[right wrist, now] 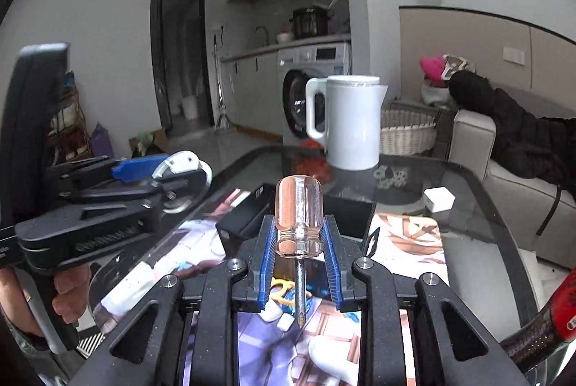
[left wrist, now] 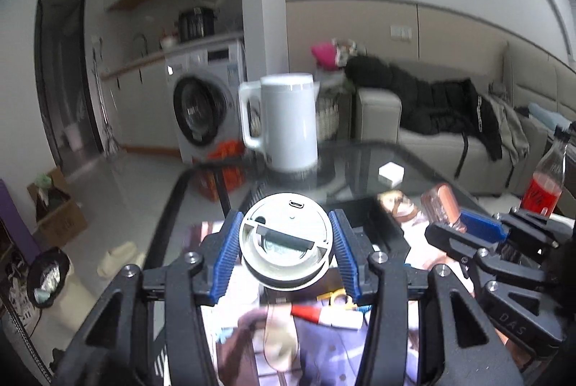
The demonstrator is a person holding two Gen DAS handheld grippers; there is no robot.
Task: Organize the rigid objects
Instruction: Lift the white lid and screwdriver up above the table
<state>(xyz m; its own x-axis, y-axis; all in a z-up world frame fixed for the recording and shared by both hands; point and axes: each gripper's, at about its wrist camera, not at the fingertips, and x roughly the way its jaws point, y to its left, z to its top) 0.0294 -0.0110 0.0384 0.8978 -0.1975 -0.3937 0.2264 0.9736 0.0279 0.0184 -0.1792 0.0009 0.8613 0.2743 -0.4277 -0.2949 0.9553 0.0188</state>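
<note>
My left gripper (left wrist: 286,234) is shut on a round white device (left wrist: 284,242) with a small port on its rim, held above the glass table (left wrist: 360,155). In the right wrist view that same gripper (right wrist: 158,170) shows at the left with the white device (right wrist: 180,166) between its blue pads. My right gripper (right wrist: 298,231) is shut on a screwdriver (right wrist: 298,216) with a clear orange-tinted handle pointing up and its metal shaft pointing down toward me. In the left wrist view the right gripper (left wrist: 464,224) holds the screwdriver (left wrist: 441,202) at the right.
A white kettle (right wrist: 351,123) stands at the table's far side. A black open box (right wrist: 252,213), a small white block (right wrist: 439,200) and a printed mat (right wrist: 406,242) with scissors (right wrist: 284,292) lie on the glass. A red-drink bottle (left wrist: 547,184) is at right. A sofa (right wrist: 504,170) lies beyond.
</note>
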